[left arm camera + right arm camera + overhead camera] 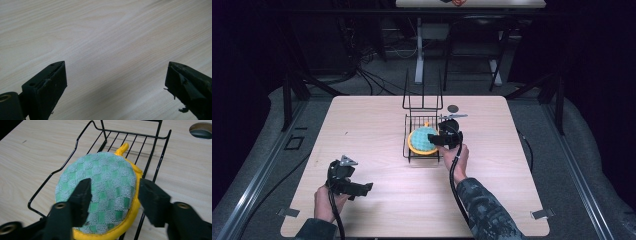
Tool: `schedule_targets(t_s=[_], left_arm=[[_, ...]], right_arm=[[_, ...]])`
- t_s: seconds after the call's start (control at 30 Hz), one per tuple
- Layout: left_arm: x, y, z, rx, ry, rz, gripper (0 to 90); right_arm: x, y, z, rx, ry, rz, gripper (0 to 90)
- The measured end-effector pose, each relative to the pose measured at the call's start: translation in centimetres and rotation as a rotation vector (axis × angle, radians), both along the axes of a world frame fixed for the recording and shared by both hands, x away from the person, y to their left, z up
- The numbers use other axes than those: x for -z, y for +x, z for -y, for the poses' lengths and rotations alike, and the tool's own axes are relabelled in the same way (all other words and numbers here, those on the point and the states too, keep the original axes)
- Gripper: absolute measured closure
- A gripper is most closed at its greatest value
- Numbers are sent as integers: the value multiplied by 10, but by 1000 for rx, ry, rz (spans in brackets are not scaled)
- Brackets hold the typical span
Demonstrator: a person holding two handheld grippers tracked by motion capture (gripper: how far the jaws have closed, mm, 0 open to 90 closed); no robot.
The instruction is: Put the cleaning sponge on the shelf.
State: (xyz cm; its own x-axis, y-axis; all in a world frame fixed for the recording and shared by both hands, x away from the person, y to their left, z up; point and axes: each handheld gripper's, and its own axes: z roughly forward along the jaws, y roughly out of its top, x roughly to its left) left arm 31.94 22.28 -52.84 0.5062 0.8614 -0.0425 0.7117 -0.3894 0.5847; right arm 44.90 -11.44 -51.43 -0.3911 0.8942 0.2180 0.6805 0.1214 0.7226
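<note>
Black wire rack is standing mid-table, its tall back rails blocking approach from the far side. Green-and-yellow sponge is filling the rack's tray. Bare tabletop is lying open left, right and near. Left gripper is hovering over clear wood.

1. You have no readable text, label, brand, number or sign anywhere in these views.
2. The wooden table, the black wire rack and the green-and-yellow scrubbing pad bear no lettering you can read.
</note>
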Motion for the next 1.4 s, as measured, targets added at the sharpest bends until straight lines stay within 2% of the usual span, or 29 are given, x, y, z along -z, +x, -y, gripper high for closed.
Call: schedule_targets(t_s=[0.2, 0.33, 0.4, 0.67, 0.87, 0.97, 1.2, 1.27, 1.4], left_arm=[[0, 0, 0, 5, 3, -4, 38], [0, 0, 1, 3, 5, -3, 38], [0, 0, 1, 4, 6, -4, 38], [0, 0, 1, 3, 9, -5, 38], [0, 0, 1, 3, 9, -7, 38], [0, 0, 1, 3, 10, -8, 38], [0, 0, 1, 2, 9, -6, 38], [0, 0, 1, 4, 12, -6, 38], [0, 0, 1, 4, 14, -4, 38]], right_arm=[[-7, -3, 5, -46, -13, -5, 213], [-14, -8, 8, -75, -23, -17, 151], [-15, -11, 10, -90, -24, -1, 139], [-23, -22, 20, -112, -33, -1, 21], [-31, -33, 26, -135, -34, 14, 0], [-34, -40, 28, -144, -50, 23, 0], [-42, -62, 35, -165, -64, 94, 0], [-44, -67, 37, -175, -63, 91, 0], [-49, -78, 40, -201, -81, 126, 0]])
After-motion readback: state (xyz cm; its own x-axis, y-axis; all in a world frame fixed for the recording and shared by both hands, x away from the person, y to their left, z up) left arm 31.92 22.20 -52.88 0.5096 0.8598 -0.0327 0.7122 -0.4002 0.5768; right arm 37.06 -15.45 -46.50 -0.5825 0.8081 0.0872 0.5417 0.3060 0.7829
